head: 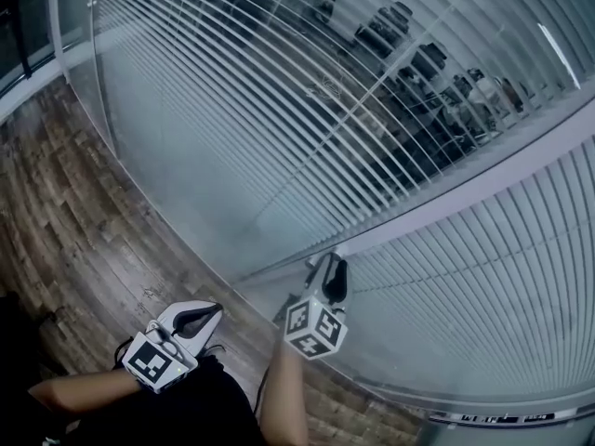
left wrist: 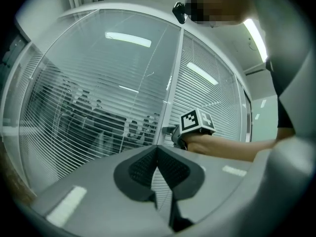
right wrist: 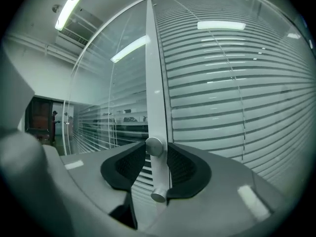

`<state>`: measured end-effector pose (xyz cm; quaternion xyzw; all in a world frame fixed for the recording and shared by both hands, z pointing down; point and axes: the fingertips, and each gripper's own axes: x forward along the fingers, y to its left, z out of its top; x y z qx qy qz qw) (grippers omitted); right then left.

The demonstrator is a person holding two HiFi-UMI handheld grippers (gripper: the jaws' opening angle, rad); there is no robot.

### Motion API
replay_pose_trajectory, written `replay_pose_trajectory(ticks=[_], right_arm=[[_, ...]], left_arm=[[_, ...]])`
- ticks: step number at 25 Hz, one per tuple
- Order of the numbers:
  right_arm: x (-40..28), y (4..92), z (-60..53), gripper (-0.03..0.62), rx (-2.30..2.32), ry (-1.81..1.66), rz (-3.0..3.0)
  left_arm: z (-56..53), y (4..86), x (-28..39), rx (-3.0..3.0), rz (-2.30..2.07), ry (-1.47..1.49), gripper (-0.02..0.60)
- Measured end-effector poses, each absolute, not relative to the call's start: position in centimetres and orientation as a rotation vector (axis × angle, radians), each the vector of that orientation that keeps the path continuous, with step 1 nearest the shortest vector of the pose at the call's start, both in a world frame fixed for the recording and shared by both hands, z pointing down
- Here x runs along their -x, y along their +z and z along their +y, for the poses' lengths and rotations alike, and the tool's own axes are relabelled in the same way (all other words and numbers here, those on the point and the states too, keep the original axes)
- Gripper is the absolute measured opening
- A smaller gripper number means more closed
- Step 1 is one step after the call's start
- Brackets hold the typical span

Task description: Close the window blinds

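In the head view we see the right gripper (head: 327, 266) just below centre, toward 6 o'clock, its tips up against the pale frame post (head: 465, 191) that divides the glass wall. Its own view shows the jaws grasping a round metal knob (right wrist: 154, 146) that stands out from that post, with one dark pad touching each side of it. A second, lower knob (right wrist: 158, 196) sits on the same post at 6 o'clock from the first, in the gap further back between the jaws.

The left gripper (head: 212, 312) hangs at 7 o'clock in the head view, apart from the glass and above the wooden floor (head: 74, 230). Its jaws are clenched, tips meeting, with nothing between them.

The open-slat blinds (head: 279, 110) fill the pane from 10 to 1 o'clock of the head view. Their slats are tilted so that we look through them to furniture in the room behind. The tighter blinds (head: 502, 277) cover the pane at 4 o'clock, on the other side of the post. Their slats lie nearly flat against one another, leaving only thin dark lines between.
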<state>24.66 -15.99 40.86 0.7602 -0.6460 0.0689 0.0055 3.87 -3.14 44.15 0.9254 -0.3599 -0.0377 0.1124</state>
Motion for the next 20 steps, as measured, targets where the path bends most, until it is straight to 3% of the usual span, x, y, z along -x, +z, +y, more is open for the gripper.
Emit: replay_pose_trajectory(ticks=[20], right_arm=[[-23.3, 40.5, -16.2, 0.127, -2.473, 0.157, -1.861]], left_arm=[[-6.3, 45.1, -1.3, -2.785, -0.849, -0.048, 0.002]])
